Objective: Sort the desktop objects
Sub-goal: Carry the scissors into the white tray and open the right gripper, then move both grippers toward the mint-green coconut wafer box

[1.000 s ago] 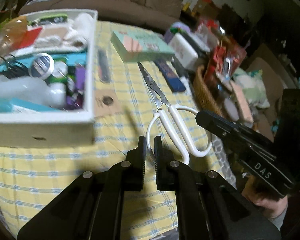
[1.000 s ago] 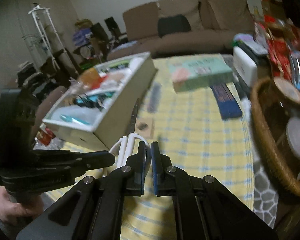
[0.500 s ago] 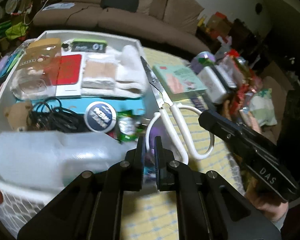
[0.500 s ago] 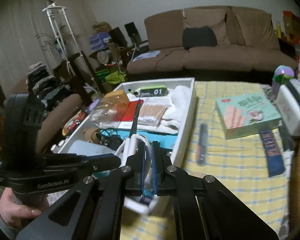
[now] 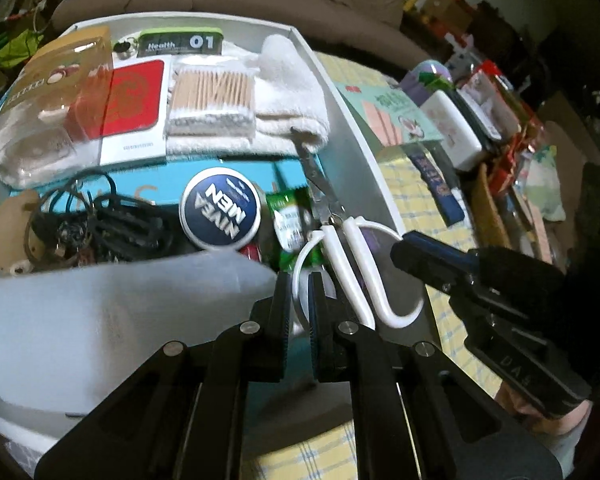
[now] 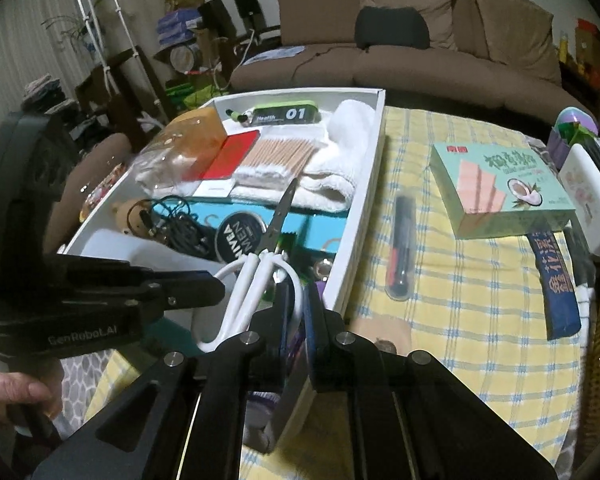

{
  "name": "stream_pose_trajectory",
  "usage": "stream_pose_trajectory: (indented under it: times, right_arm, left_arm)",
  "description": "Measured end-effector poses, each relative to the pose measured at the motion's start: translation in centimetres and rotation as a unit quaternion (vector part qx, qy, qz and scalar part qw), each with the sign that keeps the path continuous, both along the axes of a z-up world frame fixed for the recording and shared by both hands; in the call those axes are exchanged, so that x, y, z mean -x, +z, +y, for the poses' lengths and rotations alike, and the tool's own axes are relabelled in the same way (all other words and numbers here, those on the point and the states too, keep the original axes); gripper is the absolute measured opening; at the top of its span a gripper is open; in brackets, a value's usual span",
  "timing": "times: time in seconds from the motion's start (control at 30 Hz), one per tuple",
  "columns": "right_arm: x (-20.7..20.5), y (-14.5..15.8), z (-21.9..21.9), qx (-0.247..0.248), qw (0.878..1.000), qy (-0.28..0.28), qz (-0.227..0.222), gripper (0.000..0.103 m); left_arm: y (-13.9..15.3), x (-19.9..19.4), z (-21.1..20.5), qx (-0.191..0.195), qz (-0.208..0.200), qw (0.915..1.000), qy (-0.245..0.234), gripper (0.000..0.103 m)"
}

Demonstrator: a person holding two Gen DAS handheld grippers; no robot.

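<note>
Yellow checked cloth covers the table [image 6: 460,300], with a brown sofa [image 6: 420,52] behind. Both grippers hold white-handled scissors [image 6: 260,256] above a crowded white tray [image 6: 364,208]: the left gripper [image 5: 300,292] has its fingers clamped on one handle loop, the right gripper [image 6: 296,300] on the other, blades pointing toward a folded towel [image 6: 332,176].

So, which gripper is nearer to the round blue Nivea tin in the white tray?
Left. The left gripper grips the white scissors' handle loop close to the round blue tin; the right gripper holds the other loop, farther out near the tray wall.
</note>
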State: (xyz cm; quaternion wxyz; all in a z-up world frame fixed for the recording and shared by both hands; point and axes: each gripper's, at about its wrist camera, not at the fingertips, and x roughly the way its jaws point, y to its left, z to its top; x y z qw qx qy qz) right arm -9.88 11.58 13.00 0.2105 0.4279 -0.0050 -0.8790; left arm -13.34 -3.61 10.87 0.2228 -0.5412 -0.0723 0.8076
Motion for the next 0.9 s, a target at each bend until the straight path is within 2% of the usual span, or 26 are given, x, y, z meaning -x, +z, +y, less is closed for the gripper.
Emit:
stream_pose_trajectory:
  times: [0.13,0.23,0.27,0.3,0.37,0.43,0.5,0.53,0.6,0.7,0.77,0.87,0.9]
  right_arm:
    - [-1.3,0.0,-0.6,-0.016,1.000,0.019,-0.016,0.011]
    - [-2.4,0.1,-1.1,-0.031,0.999,0.026,-0.013,0.011]
    - [-2.7,0.3,-1.1,-0.039,0.999,0.022,-0.006,0.014]
    - [-3.0,0.5,-0.8,-0.044,0.999,0.015,0.000,0.020]
    - [-3.4,1.1,-0.2,-0.033,0.999,0.010,0.006,0.027]
    - [-3.9,1.9,0.6,-0.022,1.000,0.002,0.011,0.027]
    - [-4.4,2.5,1.3,-0.020,1.000,-0.004,0.016,0.027]
    - [-4.5,2.8,1.6,-0.017,1.000,-0.005,0.018,0.028]
    - [-5.0,3.1,2.0,-0.008,1.000,-0.003,0.019,0.029]
    - [-5.6,2.8,1.8,0.007,1.000,0.014,0.010,0.029]
    - [-5.7,1.9,0.8,-0.011,1.000,0.027,0.006,0.026]
    - [-5.4,0.3,-1.2,-0.076,0.997,0.034,0.005,0.021]
    - [-5.4,0.0,-1.7,-0.095,0.995,0.036,0.017,0.020]
  left_arm:
    - [0.2,-1.3,0.3,0.023,0.005,0.9997,-0.003,0.007]
    - [0.8,-2.2,0.3,0.030,0.004,0.9995,-0.002,0.015]
    - [0.9,-2.5,0.3,0.031,0.004,0.9995,-0.004,0.020]
    - [1.1,-2.8,0.3,0.034,0.005,0.9994,-0.006,0.022]
    - [1.5,-3.5,0.3,0.041,0.010,0.9991,-0.006,0.023]
    - [2.0,-3.9,0.1,0.044,0.015,0.9989,-0.003,0.025]
    - [2.6,-4.1,0.0,0.043,0.018,0.9989,0.001,0.035]
    - [2.6,-4.1,0.0,0.042,0.017,0.9989,0.000,0.037]
    - [2.7,-4.3,0.3,0.048,0.019,0.9987,-0.004,0.037]
    - [2.1,-4.7,1.3,0.078,0.023,0.9966,-0.016,0.036]
    - [1.9,-4.9,2.0,0.102,0.037,0.9939,-0.021,0.036]
    - [1.9,-4.8,2.6,0.125,0.043,0.9909,-0.025,0.036]
    - [1.8,-4.8,2.7,0.129,0.045,0.9903,-0.026,0.035]
